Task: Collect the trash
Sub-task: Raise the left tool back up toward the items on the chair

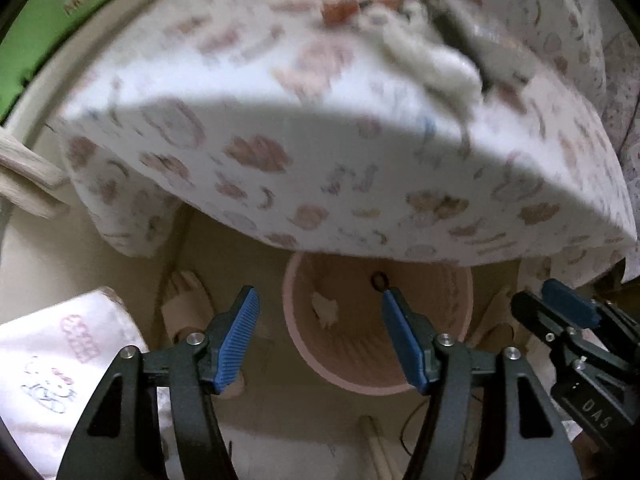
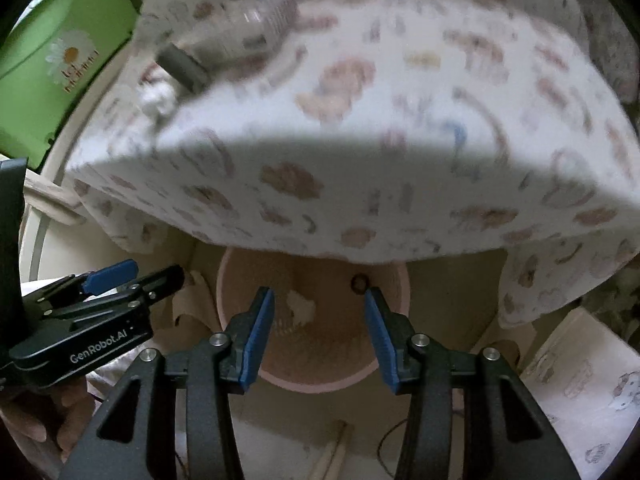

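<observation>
The pink wastebasket (image 1: pixel 376 332) sits low in the centre of the left wrist view, directly ahead of the left gripper (image 1: pixel 320 336), whose blue-padded fingers stand well apart with nothing between them. In the right wrist view the same basket (image 2: pixel 316 360) lies straight ahead of the right gripper (image 2: pixel 320 336), its fingers likewise spread and empty. A pale crumpled scrap of paper (image 1: pixel 326 310) lies inside the basket, framed between the left gripper's fingers, and a small dark round mark (image 1: pixel 379 279) shows on the far inner wall (whether it is a hole or a piece of rubbish cannot be told).

The basket stands upright with its mouth towards the cameras, its ribbed inner wall in view.

Above it, filling the upper half of both frames, is a bed edge covered by a white patterned sheet (image 1: pixel 300 152), which overhangs the far rim of the basket. On the sheet, at the upper right of the left view, lie a white crumpled tissue (image 1: pixel 432 60) and a dark flat object (image 1: pixel 468 40), both blurred. At the upper left of the right view a clear plastic bottle (image 2: pixel 248 20) with a grey cap lies on its side, cap towards the lower left. A green box (image 2: pixel 68 52) stands at the far left. The right gripper shows at the right edge of the left view.
</observation>
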`<state>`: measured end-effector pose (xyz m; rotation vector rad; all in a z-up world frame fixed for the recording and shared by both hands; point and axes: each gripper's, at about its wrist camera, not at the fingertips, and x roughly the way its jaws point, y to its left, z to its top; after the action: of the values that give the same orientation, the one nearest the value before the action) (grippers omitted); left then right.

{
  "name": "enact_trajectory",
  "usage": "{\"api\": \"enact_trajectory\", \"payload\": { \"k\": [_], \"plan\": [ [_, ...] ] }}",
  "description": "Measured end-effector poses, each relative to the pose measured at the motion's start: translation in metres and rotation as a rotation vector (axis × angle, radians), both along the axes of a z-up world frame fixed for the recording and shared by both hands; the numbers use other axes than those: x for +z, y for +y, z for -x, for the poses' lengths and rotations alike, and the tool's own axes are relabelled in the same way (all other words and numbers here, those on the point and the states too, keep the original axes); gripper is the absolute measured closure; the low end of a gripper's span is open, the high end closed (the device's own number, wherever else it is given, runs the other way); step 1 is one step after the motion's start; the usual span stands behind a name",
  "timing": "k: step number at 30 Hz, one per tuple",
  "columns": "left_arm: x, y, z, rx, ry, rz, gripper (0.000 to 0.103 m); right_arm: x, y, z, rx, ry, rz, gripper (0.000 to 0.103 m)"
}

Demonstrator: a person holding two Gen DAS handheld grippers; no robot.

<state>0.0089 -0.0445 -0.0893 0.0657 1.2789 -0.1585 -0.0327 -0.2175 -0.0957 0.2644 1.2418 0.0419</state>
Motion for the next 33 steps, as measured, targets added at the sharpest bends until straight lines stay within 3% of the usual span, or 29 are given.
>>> {"api": "enact_trajectory", "payload": {
  "k": [3, 10, 14, 17, 24, 28, 33],
  "plan": [
    [0.012, 0.005, 0.001, 0.018, -0.061, -0.039, 0.036, 0.013, 0.0, 0.001, 0.003, -0.05, 0.012, 0.052],
    [0.031, 0.014, -0.001, 0.027, -0.113, -0.03, 0.036, 0.027, 0.004, 0.001, 0.031, -0.095, 0.033, 0.05],
    [0.04, 0.016, -0.004, 0.046, -0.085, 0.063, 0.036, 0.036, 0.008, 0.003, 0.039, -0.122, 0.036, 0.05],
    [0.057, 0.018, -0.007, 0.059, -0.113, 0.069, 0.036, 0.04, 0.007, 0.003, 0.034, -0.14, 0.042, 0.05],
    [0.089, -0.004, -0.023, -0.032, -0.159, 0.045, 0.036, 0.062, 0.001, -0.002, 0.066, -0.209, 0.045, 0.05],
    [0.088, -0.021, -0.043, -0.09, -0.138, 0.01, 0.036, 0.079, -0.006, -0.002, 0.046, -0.278, 0.066, 0.05],
    [0.081, -0.026, -0.054, -0.092, -0.153, 0.077, 0.043, 0.085, -0.01, -0.006, 0.022, -0.304, 0.096, 0.05]
  ]
}}
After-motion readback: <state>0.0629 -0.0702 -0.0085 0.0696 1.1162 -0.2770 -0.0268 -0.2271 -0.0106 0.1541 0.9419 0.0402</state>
